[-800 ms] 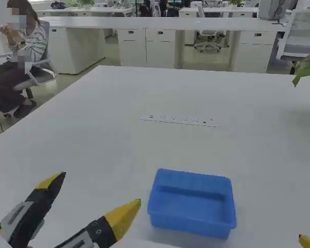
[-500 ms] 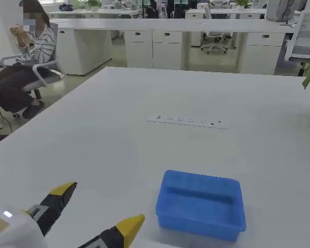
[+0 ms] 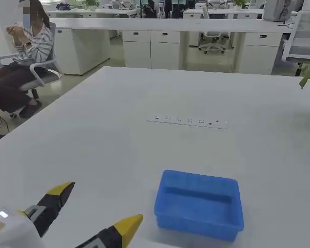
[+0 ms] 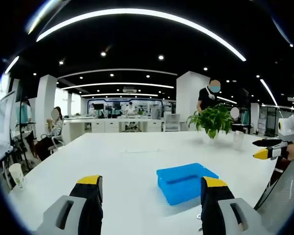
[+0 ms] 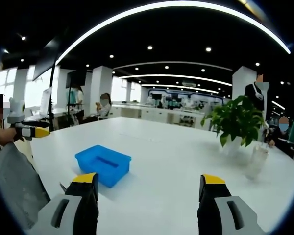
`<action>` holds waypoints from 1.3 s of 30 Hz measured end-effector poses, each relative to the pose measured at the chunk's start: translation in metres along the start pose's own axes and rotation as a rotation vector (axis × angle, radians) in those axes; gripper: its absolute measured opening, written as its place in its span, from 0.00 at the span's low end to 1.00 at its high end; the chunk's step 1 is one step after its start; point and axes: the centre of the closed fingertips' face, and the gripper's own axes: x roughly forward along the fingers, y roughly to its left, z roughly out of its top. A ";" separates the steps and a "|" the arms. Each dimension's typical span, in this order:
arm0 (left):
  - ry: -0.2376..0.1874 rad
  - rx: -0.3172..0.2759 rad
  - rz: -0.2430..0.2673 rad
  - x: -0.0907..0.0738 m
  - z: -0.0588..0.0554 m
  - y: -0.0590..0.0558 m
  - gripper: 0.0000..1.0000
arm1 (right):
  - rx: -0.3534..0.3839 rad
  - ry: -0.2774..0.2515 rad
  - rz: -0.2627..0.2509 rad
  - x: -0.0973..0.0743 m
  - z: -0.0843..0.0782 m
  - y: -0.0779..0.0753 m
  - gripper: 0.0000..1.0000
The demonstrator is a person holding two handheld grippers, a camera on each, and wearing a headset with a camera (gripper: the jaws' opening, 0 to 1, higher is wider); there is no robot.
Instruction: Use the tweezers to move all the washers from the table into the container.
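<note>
A blue container stands empty on the white table, near its front edge. My left gripper is low at the left of the container, open, with nothing between its yellow-tipped fingers. Along the left gripper the container lies just ahead and to the right, and the right gripper hangs far off at the right. My right gripper is open and empty, with the container ahead on its left. A thin dark thing lies by the container, too small to tell.
A flush socket strip runs across the table's middle. A potted plant and a clear bottle stand at the table's far right side. A person sits on a chair beyond the left edge. Desks and cabinets line the back.
The head camera has shifted a little. My left gripper has sunk lower in the head view, still open. The yellow tip at the bottom right corner has left the picture.
</note>
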 end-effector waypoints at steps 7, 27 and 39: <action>0.004 0.007 0.003 0.000 -0.001 0.001 0.83 | 0.015 -0.003 -0.002 0.000 0.000 0.000 0.84; 0.016 0.021 0.000 0.000 -0.002 0.000 0.82 | 0.017 0.002 -0.001 -0.001 -0.001 -0.002 0.82; 0.013 0.019 0.002 0.000 -0.002 0.000 0.82 | 0.018 0.000 -0.001 -0.001 0.000 -0.001 0.82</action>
